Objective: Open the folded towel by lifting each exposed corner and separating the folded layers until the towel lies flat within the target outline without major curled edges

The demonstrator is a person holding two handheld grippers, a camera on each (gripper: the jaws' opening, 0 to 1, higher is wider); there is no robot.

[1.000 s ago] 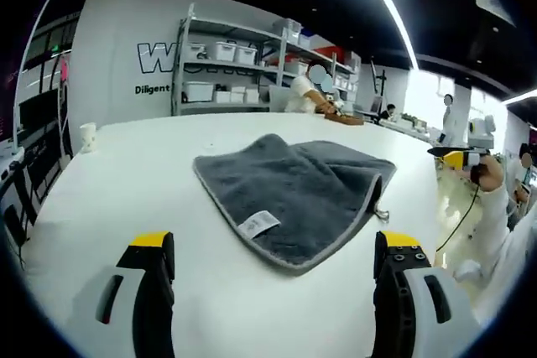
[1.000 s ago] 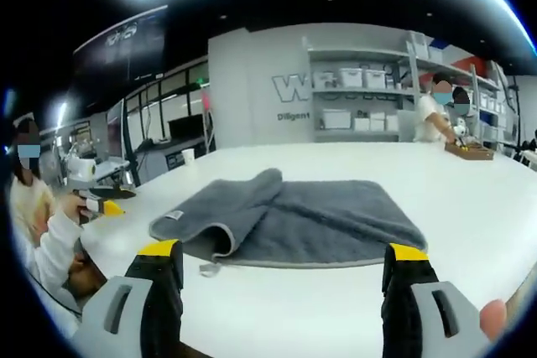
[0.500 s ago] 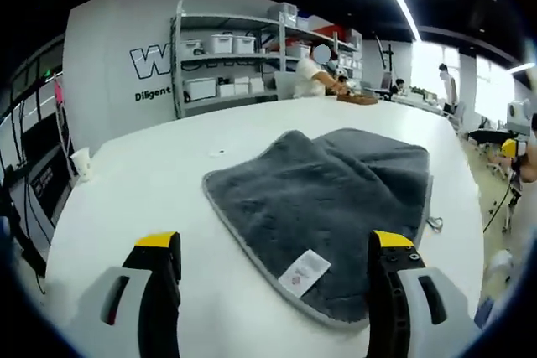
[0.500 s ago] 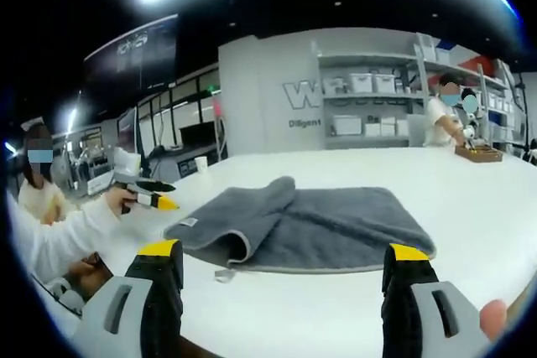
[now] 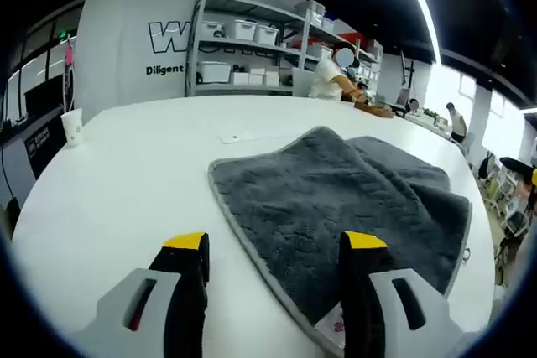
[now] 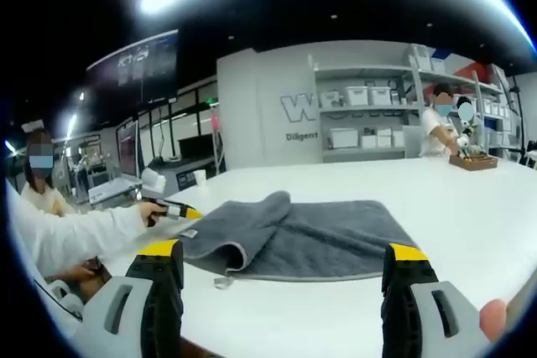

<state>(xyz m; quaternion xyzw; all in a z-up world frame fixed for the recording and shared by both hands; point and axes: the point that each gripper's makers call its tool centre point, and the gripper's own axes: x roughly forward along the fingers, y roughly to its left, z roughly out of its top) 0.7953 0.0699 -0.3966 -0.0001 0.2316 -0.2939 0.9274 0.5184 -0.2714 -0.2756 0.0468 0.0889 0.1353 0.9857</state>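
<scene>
Grey towel (image 5: 352, 199) lies folded on the white tabletop (image 5: 117, 165), its upper layer doubled over, light trim along the edges. Left tool (image 5: 273, 249) is low over the towel's near corner, jaws parted and straddling the trimmed edge, nothing gripped; a white label (image 5: 338, 322) shows beside its right jaw. Right tool (image 6: 285, 259) is released and holds nothing, positioned at the tabletop edge short of the towel (image 6: 294, 228). Paper cup (image 5: 72, 126) stands near the far left tabletop edge.
</scene>
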